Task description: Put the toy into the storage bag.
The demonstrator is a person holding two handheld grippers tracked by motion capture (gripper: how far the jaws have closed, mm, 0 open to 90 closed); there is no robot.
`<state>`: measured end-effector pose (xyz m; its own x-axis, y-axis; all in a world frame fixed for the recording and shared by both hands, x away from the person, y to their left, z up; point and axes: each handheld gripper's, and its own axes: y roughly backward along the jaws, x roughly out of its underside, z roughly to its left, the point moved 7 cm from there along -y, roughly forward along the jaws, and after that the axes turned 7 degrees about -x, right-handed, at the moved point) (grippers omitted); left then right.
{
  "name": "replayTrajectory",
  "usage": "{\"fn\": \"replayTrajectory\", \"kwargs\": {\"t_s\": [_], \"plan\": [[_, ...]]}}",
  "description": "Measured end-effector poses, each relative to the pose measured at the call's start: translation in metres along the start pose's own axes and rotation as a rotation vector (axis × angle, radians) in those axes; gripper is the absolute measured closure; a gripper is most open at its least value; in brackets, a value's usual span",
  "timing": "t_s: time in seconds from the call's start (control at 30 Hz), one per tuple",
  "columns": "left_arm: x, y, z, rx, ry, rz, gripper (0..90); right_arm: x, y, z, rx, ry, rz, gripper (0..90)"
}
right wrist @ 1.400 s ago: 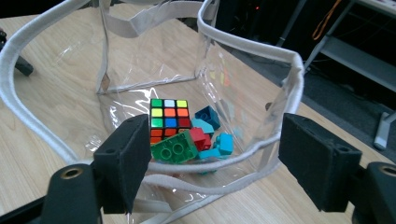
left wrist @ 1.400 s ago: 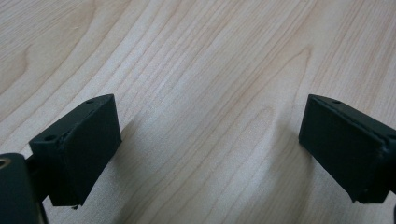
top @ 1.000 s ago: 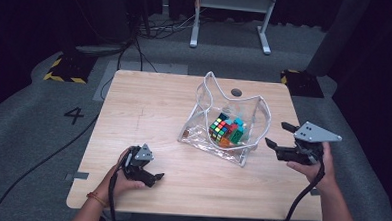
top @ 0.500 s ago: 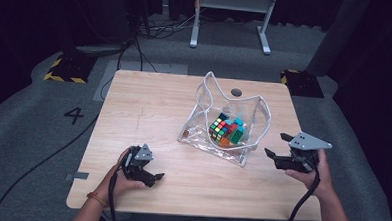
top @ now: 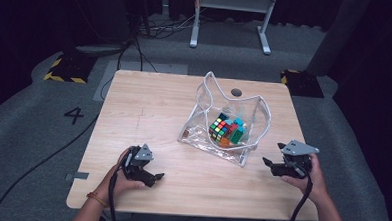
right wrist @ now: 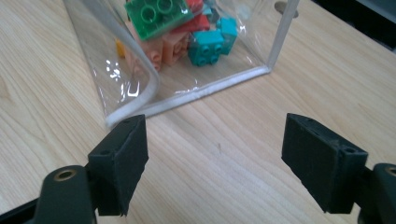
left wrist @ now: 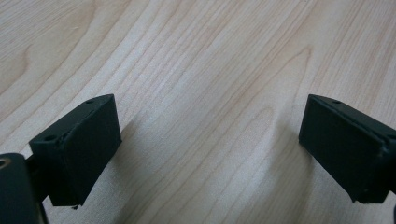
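A clear plastic bag (top: 199,124) stands open on the wooden table (top: 149,108), with a multicoloured puzzle cube (top: 220,127) and loose bricks inside. My right gripper (top: 268,163) sits low at the table's right edge, just right of the bag's near corner, jaws open and nothing between them. In the right gripper view my right gripper (right wrist: 215,163) faces the bag's corner (right wrist: 116,70), where a green brick (right wrist: 159,14), an orange brick (right wrist: 163,49) and a teal brick (right wrist: 210,44) lie behind the plastic. My left gripper (top: 156,178) rests open at the front left, and its view shows the left gripper (left wrist: 210,149) over bare wood.
A small round hole (top: 236,92) marks the table behind the bag. Beyond the table a white metal stand (top: 228,4) and cables lie on the grey floor. A yellow-black striped block (top: 68,67) sits at the far left.
My right gripper has come down toward the tabletop beside the bag's right corner. The left gripper and the bag have stayed where they were.
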<state>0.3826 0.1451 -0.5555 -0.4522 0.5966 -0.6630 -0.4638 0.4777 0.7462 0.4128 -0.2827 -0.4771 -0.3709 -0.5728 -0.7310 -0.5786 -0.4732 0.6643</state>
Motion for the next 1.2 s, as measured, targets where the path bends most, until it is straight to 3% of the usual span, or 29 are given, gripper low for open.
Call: {"fn": "replayTrajectory", "kwargs": {"t_s": [0.53,0.7,0.93,1.1,1.13,1.2], "plan": [[0.0,0.0,0.0,0.0,0.002,0.0,5.6,0.055,-0.016,-0.003,-0.017,-0.085,0.078,21.5],[0.0,0.0,0.0,0.0,0.0,0.0,5.7,0.065,-0.013,-0.004,-0.022,-0.125,0.062,21.5],[0.0,0.0,0.0,0.0,0.003,-0.001,5.7,0.08,-0.012,0.0,-0.044,-0.14,0.068,20.3],[0.0,0.0,0.0,0.001,0.005,0.0,5.7,0.088,-0.009,-0.001,-0.071,-0.214,0.036,16.2],[0.0,0.0,0.0,0.002,0.006,0.0,5.7,0.091,-0.009,-0.003,-0.082,-0.245,0.007,16.5],[0.0,0.0,0.0,0.0,0.003,-0.002,5.7,0.094,-0.007,-0.005,-0.074,-0.242,0.002,16.5]]}}
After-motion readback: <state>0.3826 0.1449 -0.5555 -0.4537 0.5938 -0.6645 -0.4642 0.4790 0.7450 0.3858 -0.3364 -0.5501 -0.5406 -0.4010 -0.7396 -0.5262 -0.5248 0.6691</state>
